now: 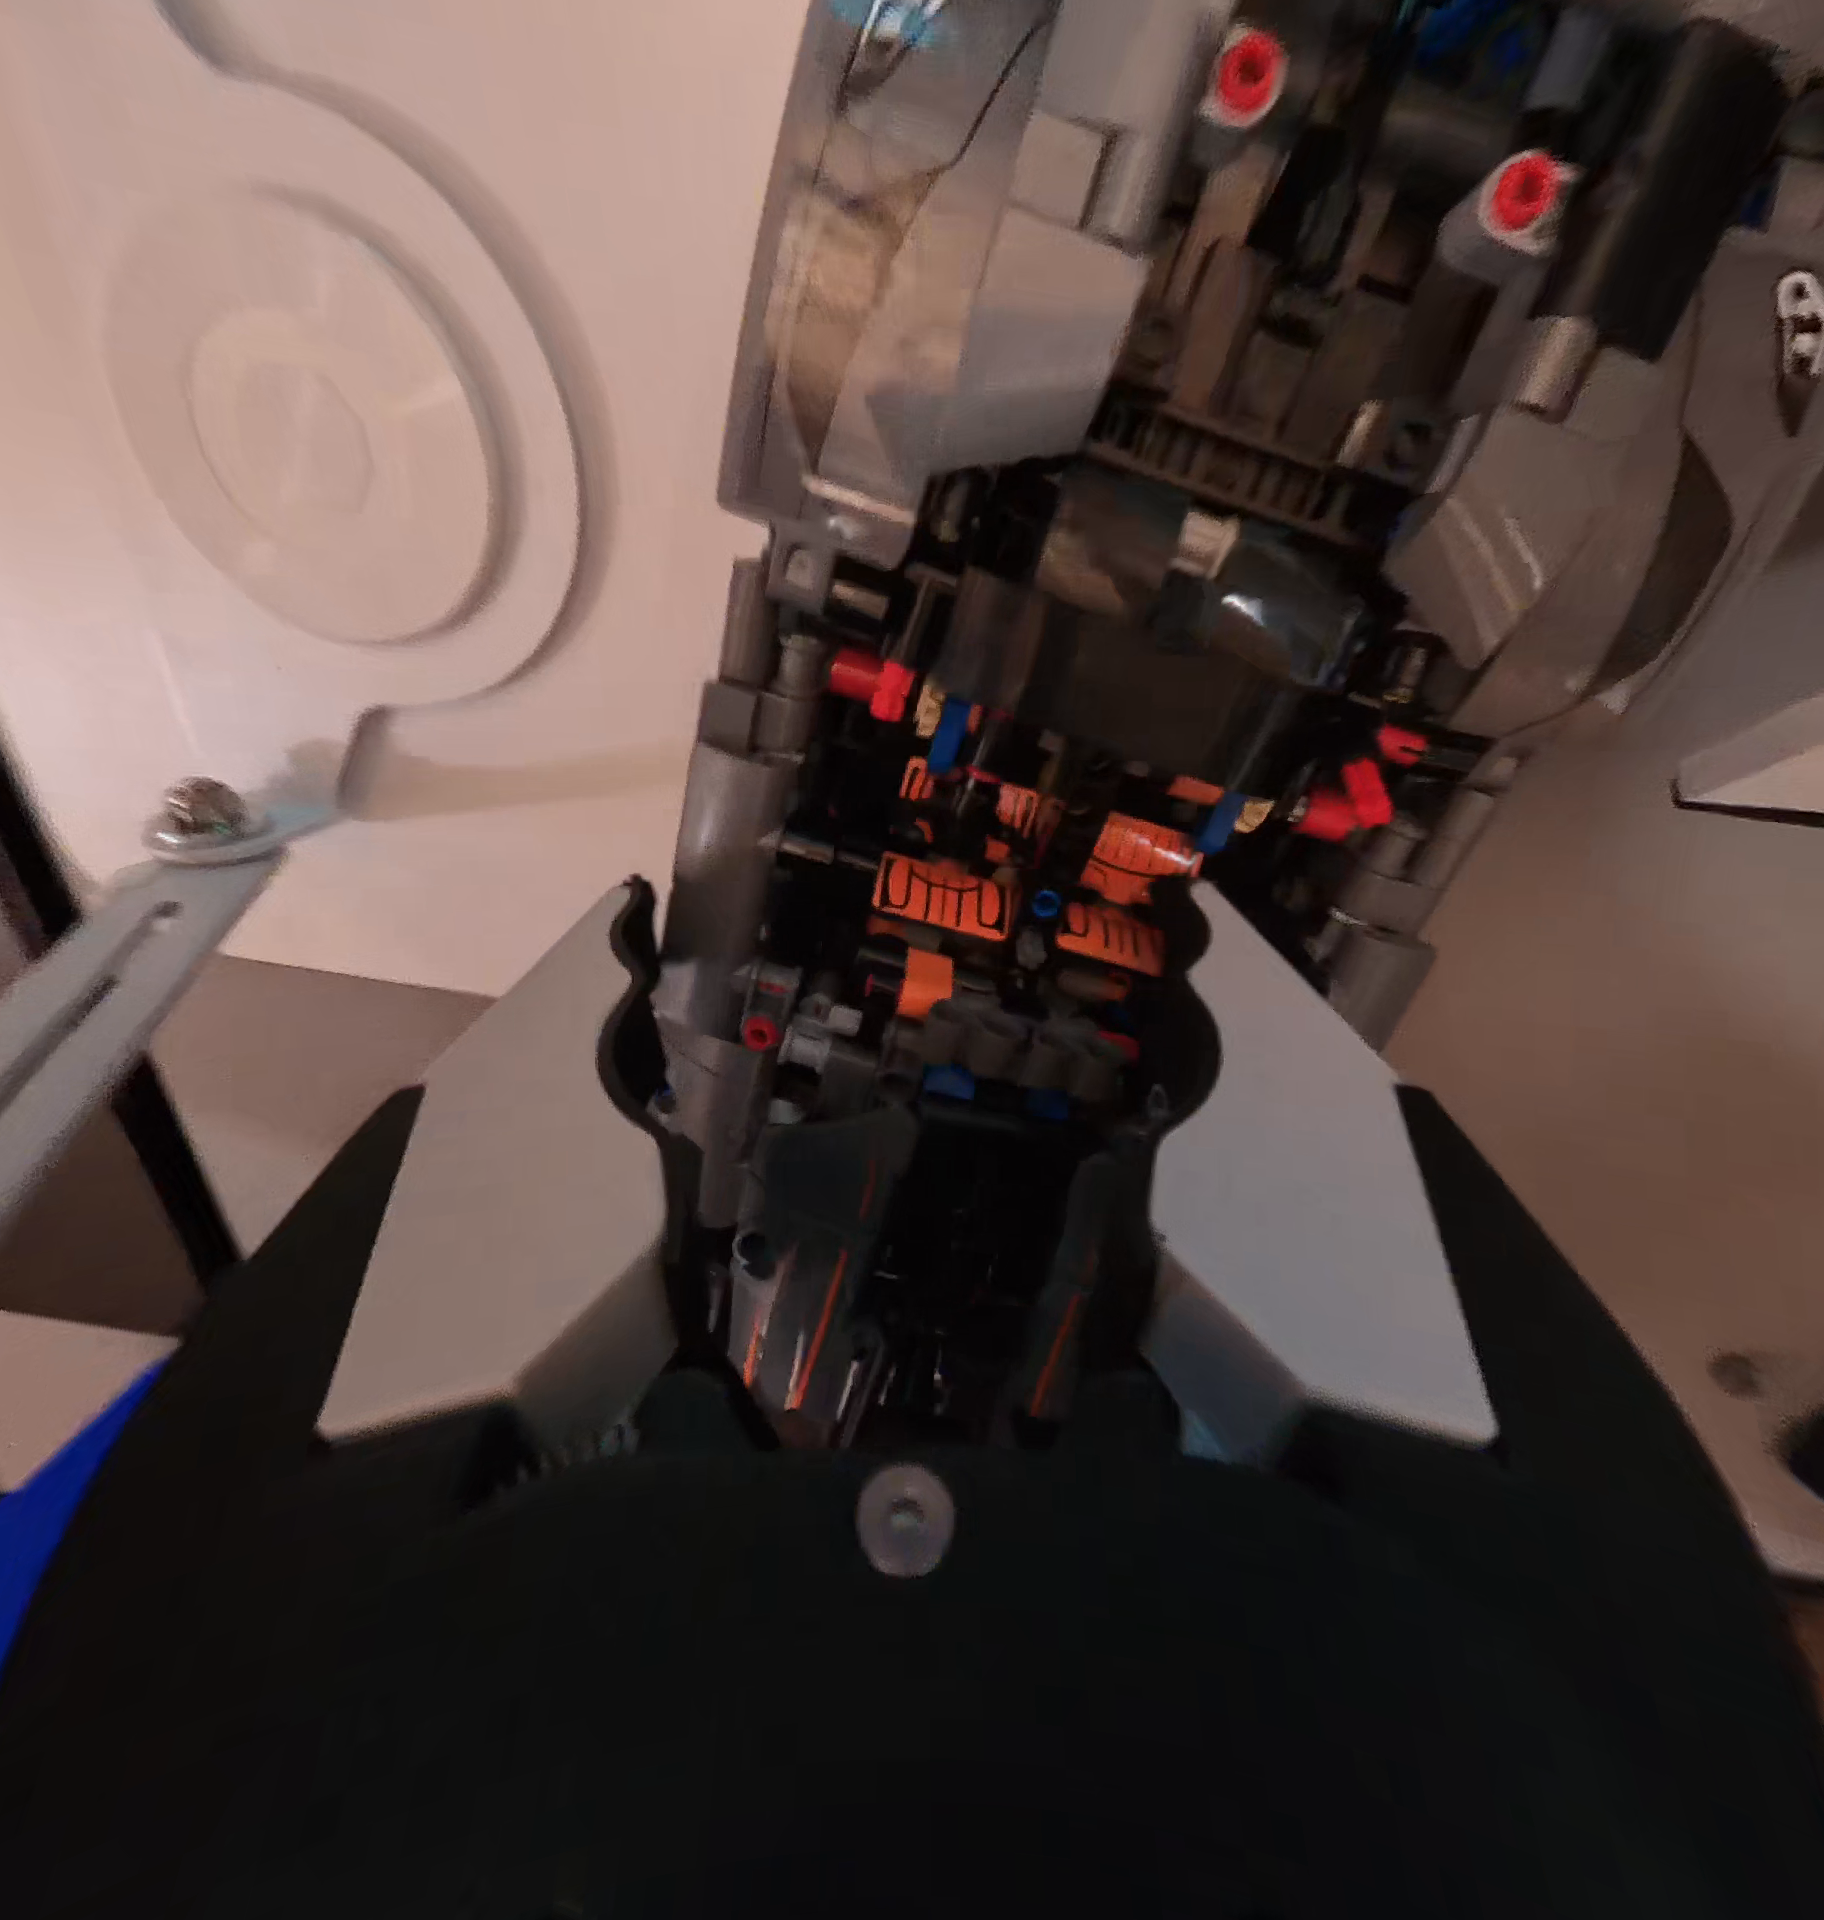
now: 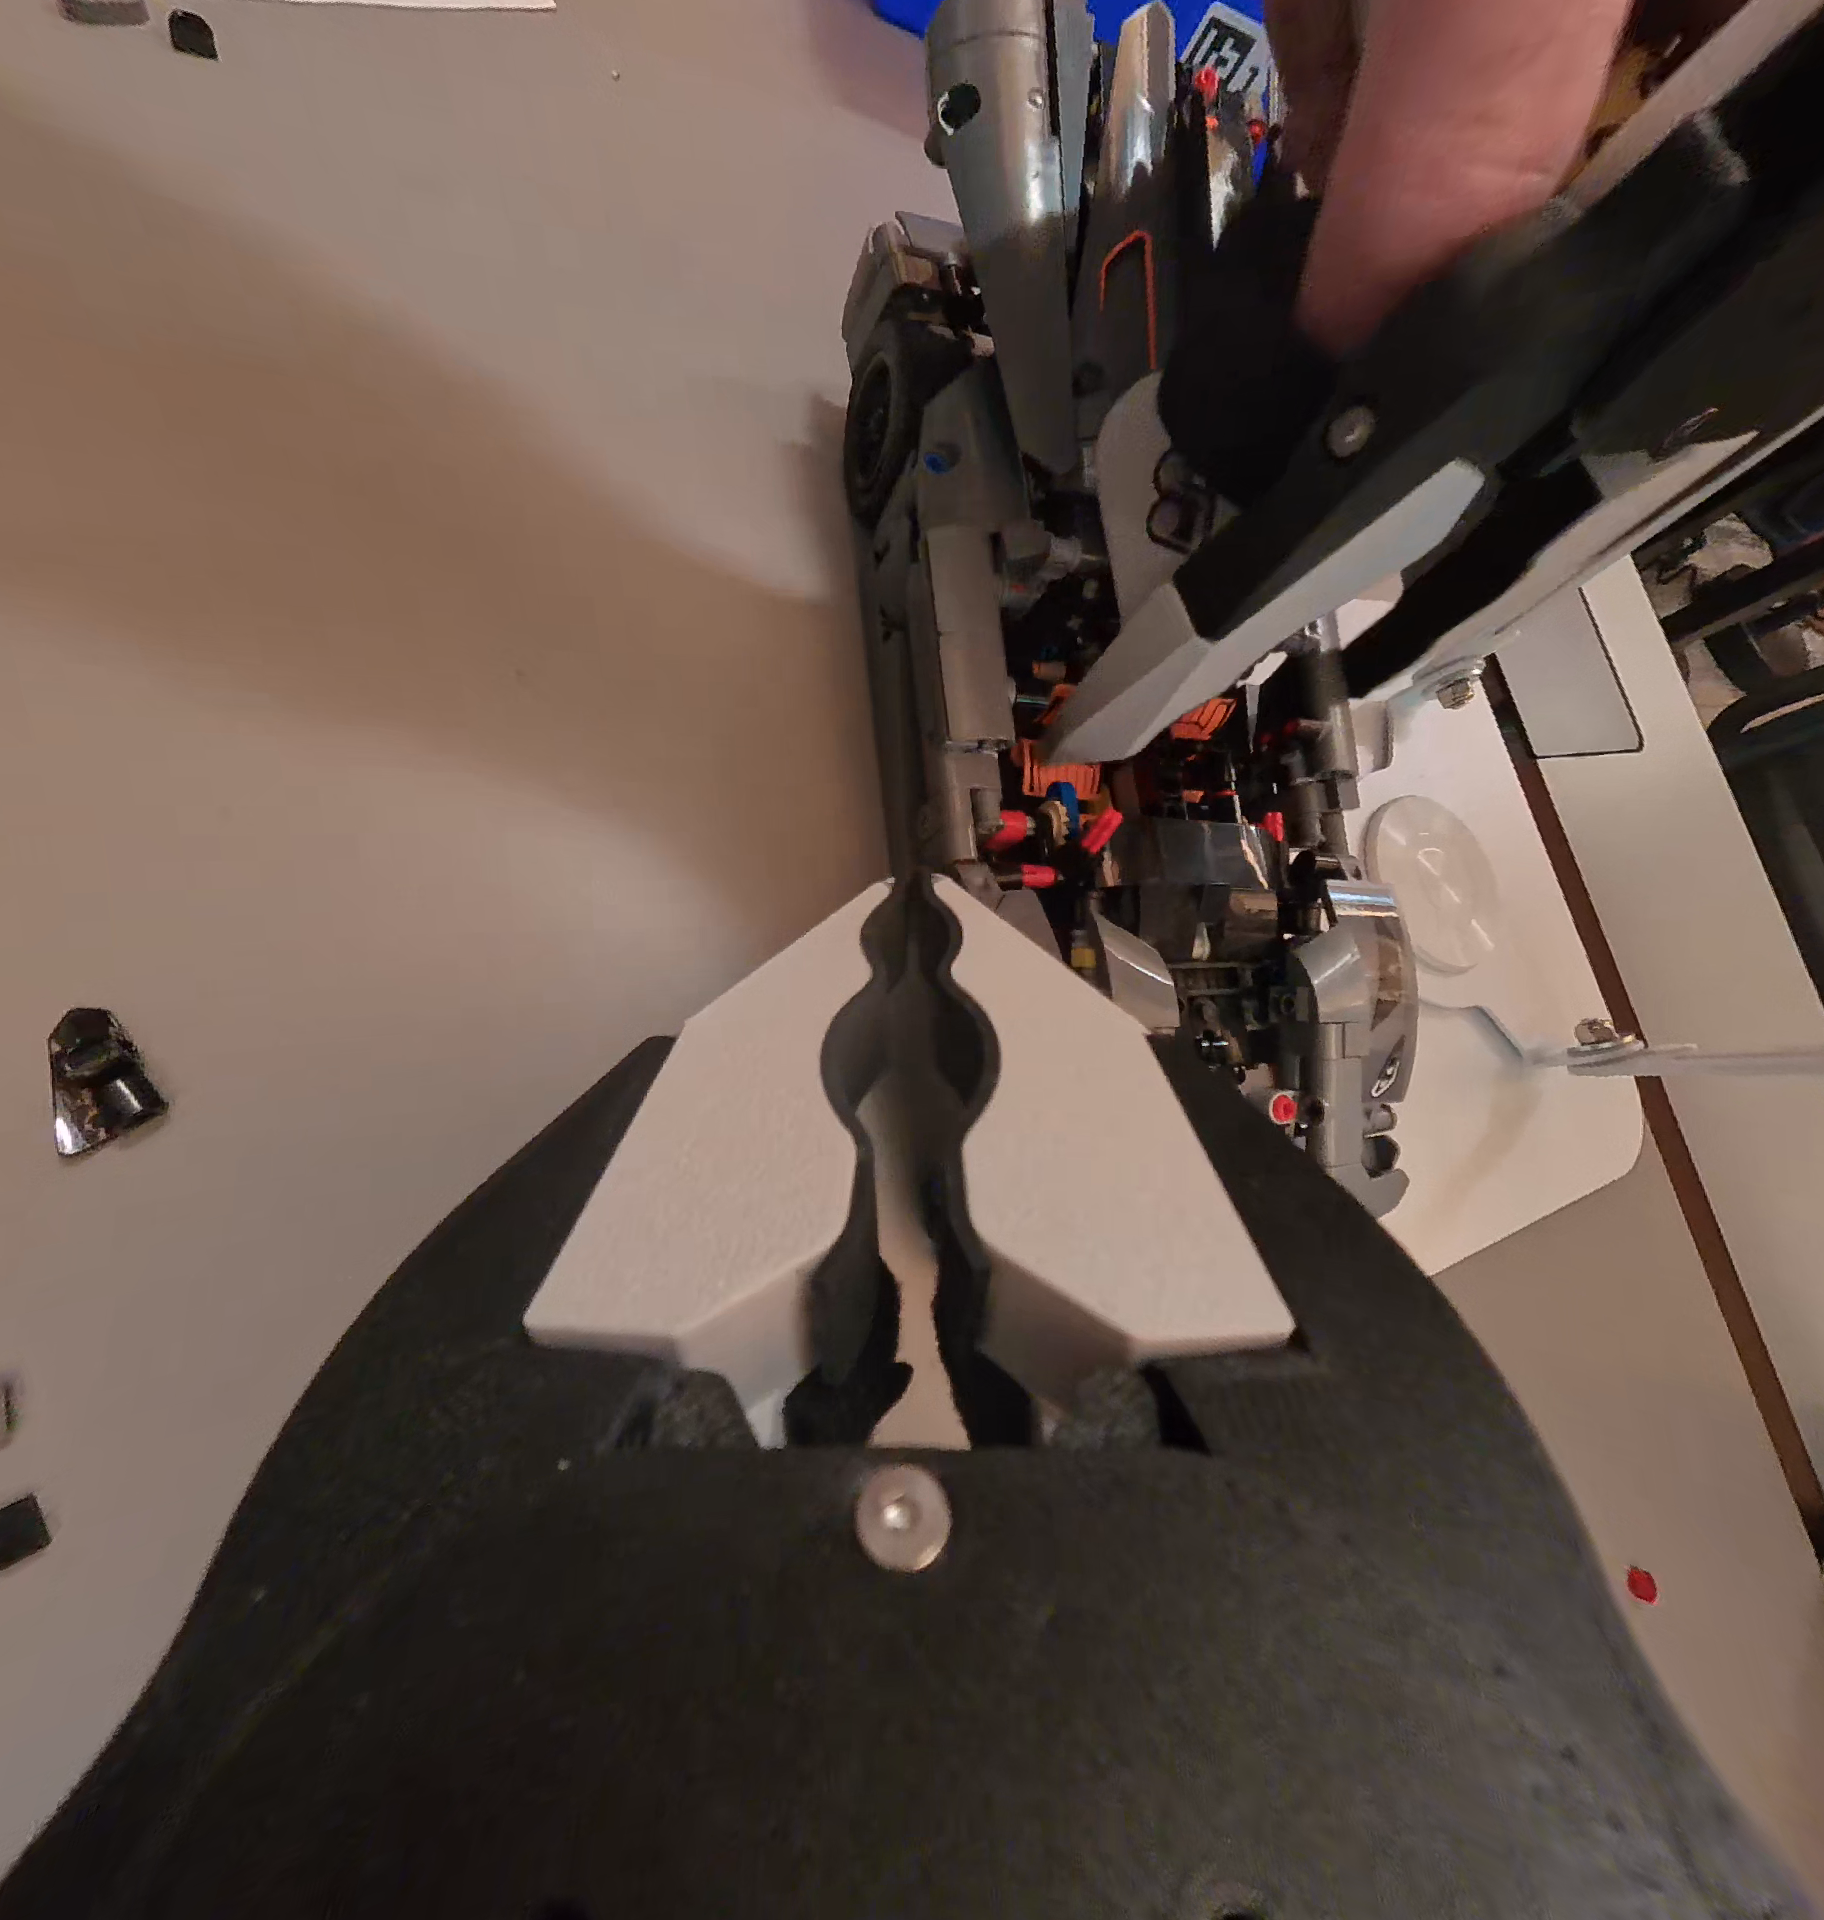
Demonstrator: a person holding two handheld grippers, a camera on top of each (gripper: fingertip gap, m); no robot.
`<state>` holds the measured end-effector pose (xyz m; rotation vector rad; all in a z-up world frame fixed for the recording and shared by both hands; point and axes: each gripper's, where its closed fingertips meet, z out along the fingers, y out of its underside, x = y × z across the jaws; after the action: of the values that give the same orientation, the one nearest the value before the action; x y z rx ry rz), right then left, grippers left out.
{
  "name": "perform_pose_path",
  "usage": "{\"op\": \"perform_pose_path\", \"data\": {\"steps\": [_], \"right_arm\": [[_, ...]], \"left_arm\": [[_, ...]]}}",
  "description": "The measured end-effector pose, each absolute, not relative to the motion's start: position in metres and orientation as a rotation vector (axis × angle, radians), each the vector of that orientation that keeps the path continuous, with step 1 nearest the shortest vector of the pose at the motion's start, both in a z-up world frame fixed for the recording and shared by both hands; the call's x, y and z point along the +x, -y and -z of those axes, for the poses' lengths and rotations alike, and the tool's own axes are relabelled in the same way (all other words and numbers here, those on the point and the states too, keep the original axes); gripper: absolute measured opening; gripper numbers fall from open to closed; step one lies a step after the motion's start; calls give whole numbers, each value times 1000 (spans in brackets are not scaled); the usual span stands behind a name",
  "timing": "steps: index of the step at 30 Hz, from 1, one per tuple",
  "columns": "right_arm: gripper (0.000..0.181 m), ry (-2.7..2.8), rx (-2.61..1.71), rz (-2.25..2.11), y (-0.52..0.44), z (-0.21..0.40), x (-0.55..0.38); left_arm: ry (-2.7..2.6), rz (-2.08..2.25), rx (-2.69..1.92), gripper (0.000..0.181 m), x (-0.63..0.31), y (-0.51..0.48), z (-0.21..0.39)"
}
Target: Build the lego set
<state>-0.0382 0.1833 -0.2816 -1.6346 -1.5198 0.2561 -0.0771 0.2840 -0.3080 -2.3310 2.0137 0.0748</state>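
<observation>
Left gripper (image 1: 913, 935) is standing wide apart around the lego car (image 1: 1043, 727), its pale fingers (image 1: 534, 1143) flanking the dark cockpit and orange seats, though whether the pads are actually pressing the bodywork is lost in motion blur. Right gripper (image 2: 913, 888) is sitting pinched almost fully together, tips just beside the car's grey side panel (image 2: 965, 644), and whether anything thin is caught between them cannot be told. In the right wrist view the left gripper is reaching in from the upper right, a person's hand (image 2: 1427, 156) wrapped on it and cut off by the frame edge, hiding much of the model's far end. The car is lying on a white table (image 2: 368, 623), near a white bracket plate (image 1: 347, 436) with a bolted metal strip (image 1: 108, 987). Loose black pieces (image 2: 103, 1081) are lying well apart to the side, and a small red pin (image 2: 1642, 1587) is resting near the table's edge.
</observation>
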Motion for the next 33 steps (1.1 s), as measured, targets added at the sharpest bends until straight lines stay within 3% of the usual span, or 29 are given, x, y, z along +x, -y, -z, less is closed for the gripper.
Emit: {"op": "perform_pose_path", "data": {"steps": [3,33], "right_arm": [[0,1524,-1646,-248,-184,286,-37],[0,1701,-1533,-197,-151,300,-45]], "left_arm": [[-2019,-118,-2478,105,-92,-280,316],[-1799,-349,-3040,104,-166,-209,314]]}}
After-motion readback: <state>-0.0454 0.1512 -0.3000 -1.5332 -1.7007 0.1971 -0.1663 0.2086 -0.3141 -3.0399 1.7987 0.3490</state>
